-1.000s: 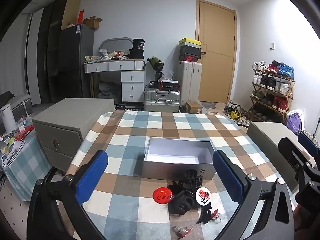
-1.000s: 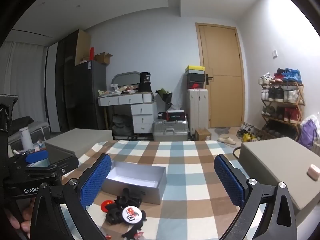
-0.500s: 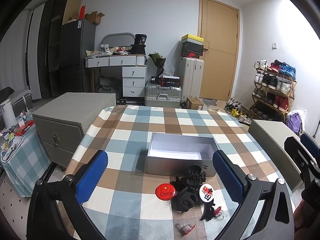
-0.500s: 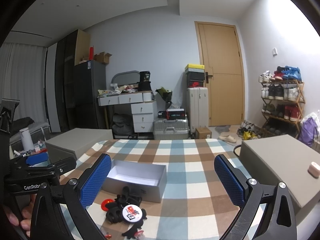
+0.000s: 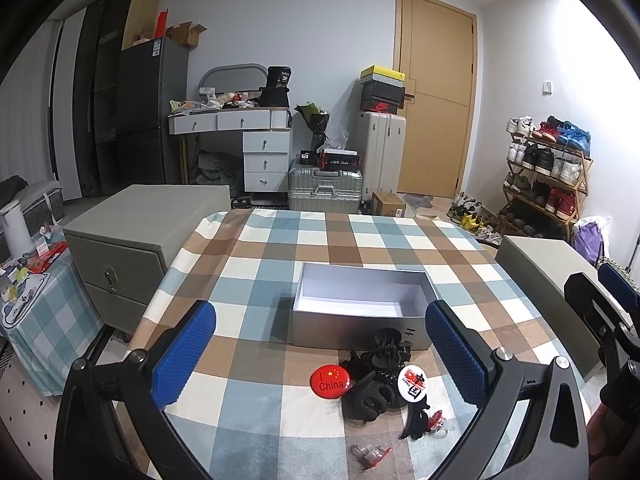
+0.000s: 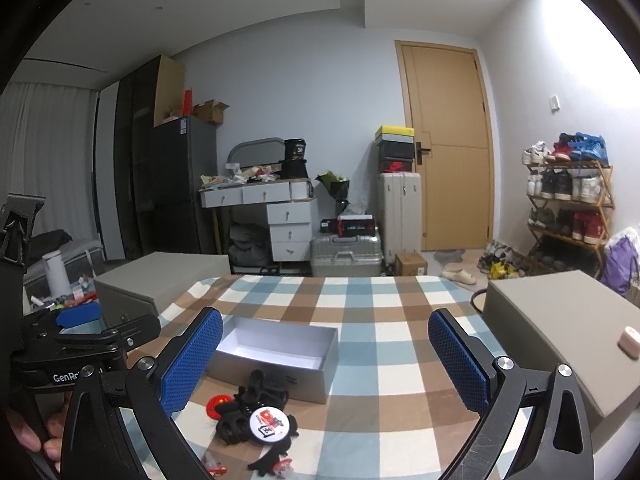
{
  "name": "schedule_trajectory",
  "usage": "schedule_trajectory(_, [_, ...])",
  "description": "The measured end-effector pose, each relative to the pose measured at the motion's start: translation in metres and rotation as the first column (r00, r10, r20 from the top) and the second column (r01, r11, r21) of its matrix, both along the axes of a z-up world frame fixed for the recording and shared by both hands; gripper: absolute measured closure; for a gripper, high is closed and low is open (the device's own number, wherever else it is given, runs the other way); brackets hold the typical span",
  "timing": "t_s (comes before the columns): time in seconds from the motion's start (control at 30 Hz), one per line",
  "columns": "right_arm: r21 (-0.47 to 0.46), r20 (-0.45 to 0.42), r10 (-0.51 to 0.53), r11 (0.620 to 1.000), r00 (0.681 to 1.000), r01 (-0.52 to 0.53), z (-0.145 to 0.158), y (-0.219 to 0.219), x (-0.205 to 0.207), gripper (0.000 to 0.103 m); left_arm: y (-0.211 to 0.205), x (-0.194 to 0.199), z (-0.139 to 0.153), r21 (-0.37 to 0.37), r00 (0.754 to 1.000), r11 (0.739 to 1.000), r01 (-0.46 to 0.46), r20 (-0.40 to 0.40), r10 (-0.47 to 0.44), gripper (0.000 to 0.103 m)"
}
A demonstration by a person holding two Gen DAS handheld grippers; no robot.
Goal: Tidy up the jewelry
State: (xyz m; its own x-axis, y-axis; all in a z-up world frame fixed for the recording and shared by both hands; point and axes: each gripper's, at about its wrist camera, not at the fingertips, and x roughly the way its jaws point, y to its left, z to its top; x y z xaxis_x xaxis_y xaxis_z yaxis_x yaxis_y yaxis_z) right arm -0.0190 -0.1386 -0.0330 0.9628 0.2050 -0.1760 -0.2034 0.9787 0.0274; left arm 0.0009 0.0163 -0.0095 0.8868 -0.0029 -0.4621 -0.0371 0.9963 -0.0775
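An open grey box with a white, bare inside stands on the checked tablecloth; it also shows in the right wrist view. In front of it lies a heap: black hair claws, a red "I China" badge, a white badge and small red clips. The heap shows in the right wrist view too. My left gripper is open and empty, just before the heap. My right gripper is open and empty, right of the box.
Grey cabinets stand left and right of the table. A small pink object lies on the right cabinet. Behind are suitcases, a drawer desk, a shoe rack and a door.
The left gripper has drawn back and risen a little, so more of the heap and near tablecloth shows. The right gripper has barely moved. Both stay open.
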Motion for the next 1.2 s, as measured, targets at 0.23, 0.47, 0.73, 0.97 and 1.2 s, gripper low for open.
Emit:
schedule_trajectory(0.23, [-0.006,0.000,0.004,1.000,1.000,-0.004,0.000,0.002,0.000,0.000,0.000,0.000,0.001,0.006,1.000,1.000,0.004,0.000,-0.004,0.001])
schedule_trajectory(0.47, [-0.007,-0.003,0.004,1.000,1.000,-0.004,0.000,0.003,0.000,0.000,0.000,0.000,0.001,0.004,1.000,1.000,0.006,-0.012,-0.006,0.001])
schedule_trajectory(0.73, [-0.001,-0.014,0.002,1.000,1.000,-0.002,-0.004,0.003,0.001,0.000,-0.001,0.000,0.000,-0.001,1.000,1.000,0.013,-0.022,-0.013,0.001])
schedule_trajectory(0.97, [-0.006,-0.024,0.007,1.000,1.000,-0.007,-0.007,0.004,0.002,0.000,0.000,-0.001,0.000,-0.008,1.000,1.000,0.009,-0.030,-0.010,0.001])
schedule_trajectory(1.2, [-0.004,-0.032,0.015,1.000,0.999,-0.015,-0.010,0.005,0.003,0.000,0.001,0.000,-0.002,-0.008,0.999,1.000,0.016,-0.036,-0.016,0.001])
